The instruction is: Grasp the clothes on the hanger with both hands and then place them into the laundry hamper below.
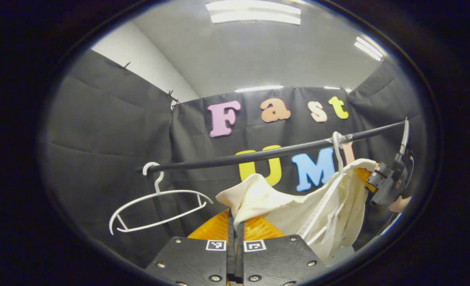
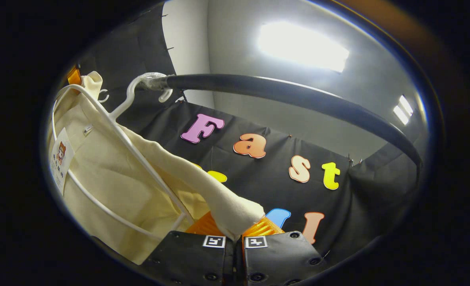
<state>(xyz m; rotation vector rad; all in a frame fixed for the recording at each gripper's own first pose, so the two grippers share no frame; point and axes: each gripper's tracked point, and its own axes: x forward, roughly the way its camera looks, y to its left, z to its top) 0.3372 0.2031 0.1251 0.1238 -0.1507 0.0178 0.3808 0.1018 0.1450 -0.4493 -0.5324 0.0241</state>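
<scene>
Cream cotton garment (image 1: 298, 206) pinched at both shoulders, half off its hanger
Soft, light, floppy cloth, best held at the shoulders; left gripper (image 1: 235, 222) and right gripper (image 2: 238, 232) are each closed on a fold. One garment, two white plastic hangers (image 1: 159, 210) at 9 and 2 o'clock on one black rail (image 1: 266, 153)

left gripper view: low, tilted up | right gripper view: close below rail (image 2: 298, 97) | shared: rail, garment (image 1: 298, 210)

Two white hangers (image 1: 159, 204) (image 1: 330, 198), one cream garment (image 1: 290, 210), one black rail (image 1: 274, 153) and two tools (image 1: 235, 234) (image 1: 368, 174) are counted.
</scene>
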